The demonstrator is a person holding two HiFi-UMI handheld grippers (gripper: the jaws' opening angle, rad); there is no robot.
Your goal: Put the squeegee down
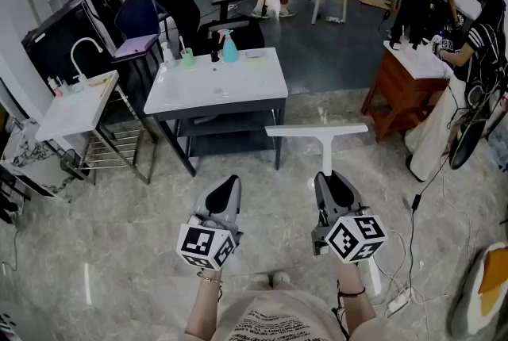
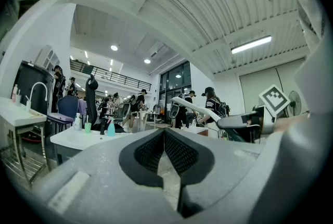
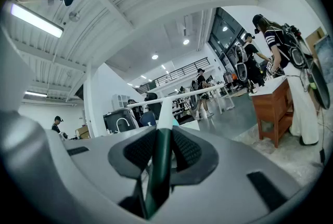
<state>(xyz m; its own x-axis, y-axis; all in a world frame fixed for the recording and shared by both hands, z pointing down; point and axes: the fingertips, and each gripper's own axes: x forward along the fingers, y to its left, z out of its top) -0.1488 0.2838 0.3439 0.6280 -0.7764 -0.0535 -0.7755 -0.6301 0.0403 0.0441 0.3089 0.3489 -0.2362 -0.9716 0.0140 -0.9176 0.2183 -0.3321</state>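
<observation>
A white squeegee (image 1: pixel 317 130) with a dark green handle sticks out level in front of me, its blade crosswise above the marble floor. My right gripper (image 1: pixel 329 179) is shut on its handle. In the right gripper view the green handle (image 3: pixel 158 158) runs between the black pads up to the white blade (image 3: pixel 179 96). My left gripper (image 1: pixel 225 189) hangs beside it, shut, with nothing in it. In the left gripper view its pads (image 2: pixel 174 150) meet at the tips, and the squeegee (image 2: pixel 193 108) shows off to the right.
A white table (image 1: pixel 214 93) stands ahead with a teal spray bottle (image 1: pixel 229 47) and a green cup (image 1: pixel 187 58). A sink stand (image 1: pixel 75 103) is at the left, a wooden cabinet (image 1: pixel 399 90) at the right. People stand behind. Cables lie on the floor (image 1: pixel 405 296).
</observation>
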